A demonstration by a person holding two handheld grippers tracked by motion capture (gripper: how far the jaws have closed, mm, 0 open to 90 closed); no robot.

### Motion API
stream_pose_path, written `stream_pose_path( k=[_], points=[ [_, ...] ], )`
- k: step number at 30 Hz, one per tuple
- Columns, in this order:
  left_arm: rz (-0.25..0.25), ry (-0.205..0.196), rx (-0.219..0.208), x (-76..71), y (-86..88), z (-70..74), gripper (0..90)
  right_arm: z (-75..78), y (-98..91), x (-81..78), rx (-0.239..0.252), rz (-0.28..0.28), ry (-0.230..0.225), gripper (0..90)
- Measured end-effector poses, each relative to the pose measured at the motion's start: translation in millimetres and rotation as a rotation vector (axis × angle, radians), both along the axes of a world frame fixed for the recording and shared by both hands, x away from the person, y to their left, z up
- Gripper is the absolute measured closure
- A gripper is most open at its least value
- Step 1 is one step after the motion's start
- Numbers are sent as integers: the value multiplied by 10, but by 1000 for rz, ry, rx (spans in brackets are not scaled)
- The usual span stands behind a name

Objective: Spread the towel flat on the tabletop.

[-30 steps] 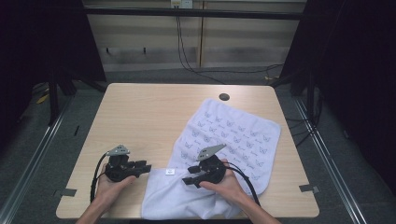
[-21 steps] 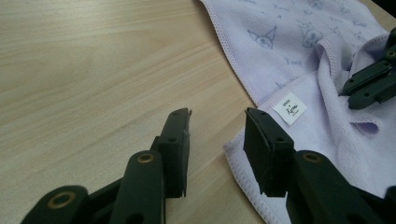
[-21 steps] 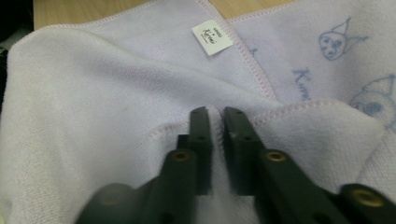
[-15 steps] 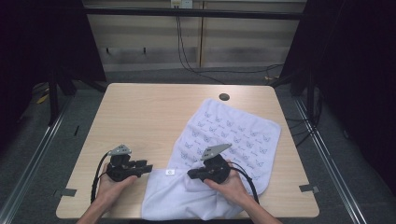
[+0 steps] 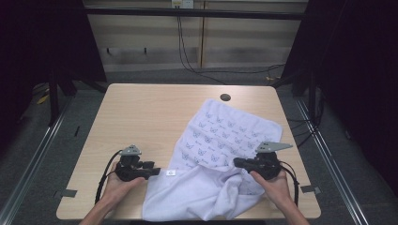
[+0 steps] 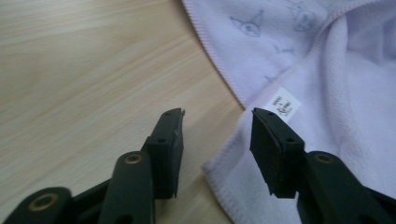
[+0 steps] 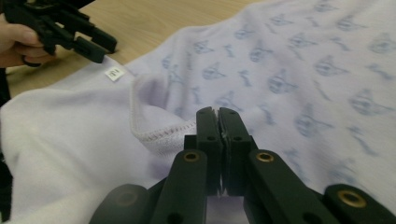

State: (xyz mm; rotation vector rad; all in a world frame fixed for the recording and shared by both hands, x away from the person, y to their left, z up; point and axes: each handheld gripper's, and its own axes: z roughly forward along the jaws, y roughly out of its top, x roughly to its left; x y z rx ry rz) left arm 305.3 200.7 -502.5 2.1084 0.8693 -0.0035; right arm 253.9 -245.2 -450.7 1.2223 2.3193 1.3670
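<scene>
Pinching towel (image 5: 220,140) hem, right gripper (image 7: 218,112) fingers clamped, left gripper (image 6: 217,130) fingers wide beside label (image 6: 285,104).

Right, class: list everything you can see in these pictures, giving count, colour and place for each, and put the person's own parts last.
Towel: one, pale lilac with a small grey print, on the right half of the table, its near part bunched.
Label: one, white, at the towel's left edge.
Table: one, light wood.
Cable hole: one, dark, near the table's far edge.
Left hand-held gripper: one, black, jaws apart at the towel's left edge by the label.
Right hand-held gripper: one, black, jaws together on the towel's cloth.
Hands: two, at the near edge.
</scene>
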Motion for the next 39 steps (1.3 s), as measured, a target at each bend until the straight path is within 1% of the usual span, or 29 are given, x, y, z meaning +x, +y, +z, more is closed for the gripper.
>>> stream_pose_path(
  k=[2, 4, 5, 7, 8, 9, 10, 11, 15, 16, 17, 18, 19, 20, 21, 23, 24, 25, 26, 27, 30, 31, 32, 33, 34, 35, 37, 38, 39],
  points=[
    [-15, 3, 4, -15, -6, 3, 610, 15, -61, -12, 11, -18, -6, 880],
    [-58, 0, 33, -69, -30, 7, 812, 68, -196, -54, 19, -53, -25, 880],
    [-58, 0, 33, -69, -30, 7, 869, 68, -196, -54, 19, -53, -25, 880],
    [-79, -1, 35, -116, -35, 23, 881, 83, -262, -87, 27, -62, -23, 879],
    [-83, -12, -20, -170, 3, 84, 886, 95, -294, -154, 34, -66, -19, 879],
    [-85, -16, -56, -198, 40, 126, 886, 105, -307, -196, 33, -63, -27, 880],
    [-85, -16, -56, -198, 40, 126, 887, 105, -307, -196, 33, -63, -27, 880],
    [-75, -35, -103, -263, 119, 202, 887, 131, -331, -280, 38, -59, -33, 879],
    [-63, -56, -156, -376, 244, 291, 887, 188, -360, -436, 50, -55, -45, 879],
    [-63, -56, -156, -376, 244, 291, 886, 188, -360, -436, 50, -55, -45, 879],
    [-50, -58, -188, -416, 275, 328, 886, 204, -363, -480, 60, -52, -44, 879],
    [-52, -56, -224, -465, 310, 374, 886, 247, -363, -587, 67, -41, -49, 879],
    [-69, -71, -245, -524, 343, 422, 886, 247, -363, -587, 67, -41, -49, 879],
    [-79, -82, -250, -594, 368, 463, 886, 316, -355, -738, 69, -28, -55, 879],
    [-98, -80, -259, -668, 388, 487, 886, 316, -355, -738, 69, -28, -55, 879],
    [-128, -79, -255, -833, 414, 490, 885, 379, -346, -899, 54, -10, -60, 878],
    [-140, -63, -257, -916, 421, 480, 885, 398, -341, -981, 45, -2, -60, 878],
    [-163, -64, -241, -1066, 430, 481, 885, 406, -328, -1159, 45, 15, -49, 877],
    [-181, -56, -251, -1162, 436, 498, 884, 403, -322, -1231, 42, 19, -44, 877],
    [-181, -56, -251, -1162, 436, 498, 884, 396, -313, -1350, 35, 29, -43, 877],
    [-208, -63, -258, -1357, 458, 567, 882, 368, -304, -1594, 55, 51, -24, 873],
    [-219, -64, -259, -1427, 490, 595, 878, 360, -292, -1653, 42, 60, -23, 865],
    [-219, -64, -259, -1427, 490, 595, 864, 359, -287, -1697, 41, 77, -25, 840],
    [-223, -54, -267, -1455, 522, 614, 808, 363, -297, -1712, 46, 88, -29, 802],
    [-210, -61, -272, -1453, 540, 623, 734, 377, -313, -1707, 53, 77, -35, 758],
    [-204, -62, -279, -1434, 550, 630, 714, 393, -340, -1689, 82, 80, -44, 737],
    [-205, -67, -275, -1399, 549, 635, 707, 409, -367, -1666, 92, 64, -51, 709],
    [-188, -70, -274, -1290, 508, 629, 670, 419, -404, -1589, 65, 18, -56, 687],
    [-188, -70, -274, -1290, 508, 629, 667, 419, -404, -1589, 65, 18, -56, 687]
  ],
)
